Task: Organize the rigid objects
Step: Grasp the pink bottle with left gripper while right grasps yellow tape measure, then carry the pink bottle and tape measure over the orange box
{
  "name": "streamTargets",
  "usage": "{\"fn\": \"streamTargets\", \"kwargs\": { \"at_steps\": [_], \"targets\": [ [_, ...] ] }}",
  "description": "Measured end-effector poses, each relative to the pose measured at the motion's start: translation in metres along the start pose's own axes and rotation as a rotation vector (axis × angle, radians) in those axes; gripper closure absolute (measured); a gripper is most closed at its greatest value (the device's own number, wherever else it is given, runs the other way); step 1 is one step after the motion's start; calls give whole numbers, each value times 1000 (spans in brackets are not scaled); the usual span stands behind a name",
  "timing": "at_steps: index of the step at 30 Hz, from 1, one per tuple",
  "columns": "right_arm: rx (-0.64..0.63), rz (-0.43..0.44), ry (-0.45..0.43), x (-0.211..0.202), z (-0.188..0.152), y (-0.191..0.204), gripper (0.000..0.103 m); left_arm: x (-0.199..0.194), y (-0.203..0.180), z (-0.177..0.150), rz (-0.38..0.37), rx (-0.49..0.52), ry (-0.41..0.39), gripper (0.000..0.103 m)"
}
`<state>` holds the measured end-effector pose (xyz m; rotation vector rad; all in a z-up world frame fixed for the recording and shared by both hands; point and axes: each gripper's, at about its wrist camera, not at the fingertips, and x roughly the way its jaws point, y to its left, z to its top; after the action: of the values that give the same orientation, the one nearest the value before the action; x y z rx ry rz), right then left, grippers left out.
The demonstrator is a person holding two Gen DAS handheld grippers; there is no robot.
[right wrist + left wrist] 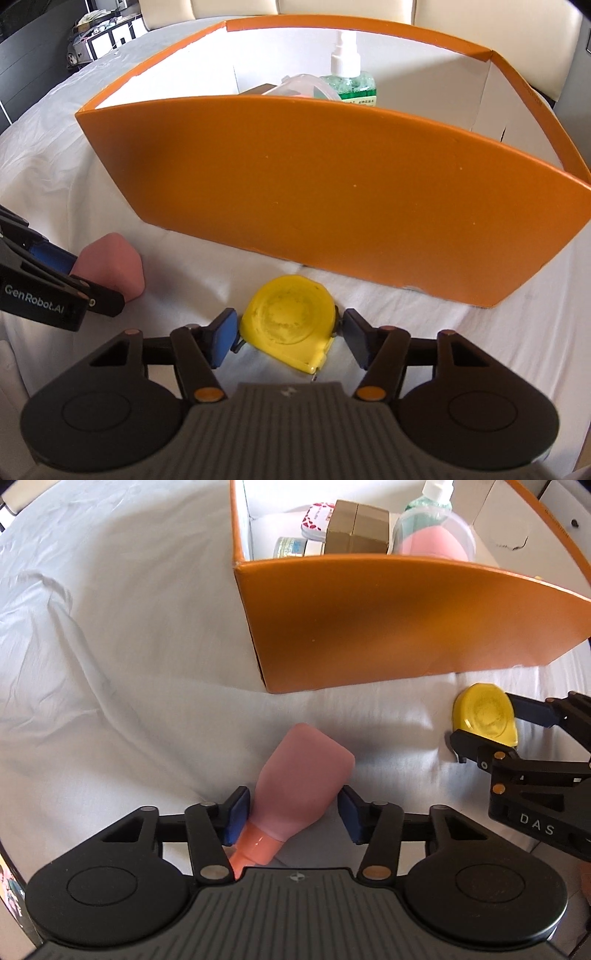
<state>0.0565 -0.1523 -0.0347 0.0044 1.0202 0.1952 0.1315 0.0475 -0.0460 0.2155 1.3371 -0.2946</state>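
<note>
Several items already sit inside the orange box [388, 624]: a sanitizer bottle [349, 79], a brown carton [356, 528], jars. Two remain on the white-sheeted table [129, 664], near the box. The left gripper [291, 814] straddles the pink bottle [299, 779], jaws not yet clamped; the right gripper [290, 338] brackets the yellow tape measure [291, 321], jaws apart.

Light: bright daylight, washing out the white sheet [110, 635]
Glare: orange box [332, 192] interior overexposed, upper frame
Edges: strong fisheye bending, dark corners
Blur: bottom foreground soft
</note>
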Motion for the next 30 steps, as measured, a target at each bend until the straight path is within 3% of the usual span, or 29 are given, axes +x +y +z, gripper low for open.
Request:
{"fn": "streamTargets", "kwargs": {
  "at_steps": [2, 9, 19, 25, 30],
  "targets": [
    [17, 17, -6, -1, 0, -3, 42, -4, 2, -2, -24, -13, -19, 53],
    [24, 37, -56, -19, -2, -5, 42, -28, 13, -9, -114, -59, -128, 55],
    [-46, 48, -170, -94, 2, -16, 42, -88, 25, -22, -322, -157, -313, 56],
    [-71, 17, -289, -150, 36, -35, 42, -123, 2, 3, -366, -157, -409, 56],
    [-86, -59, -311, -160, 75, -52, 42, -128, -13, 39, -388, -186, -436, 56]
  ]
}}
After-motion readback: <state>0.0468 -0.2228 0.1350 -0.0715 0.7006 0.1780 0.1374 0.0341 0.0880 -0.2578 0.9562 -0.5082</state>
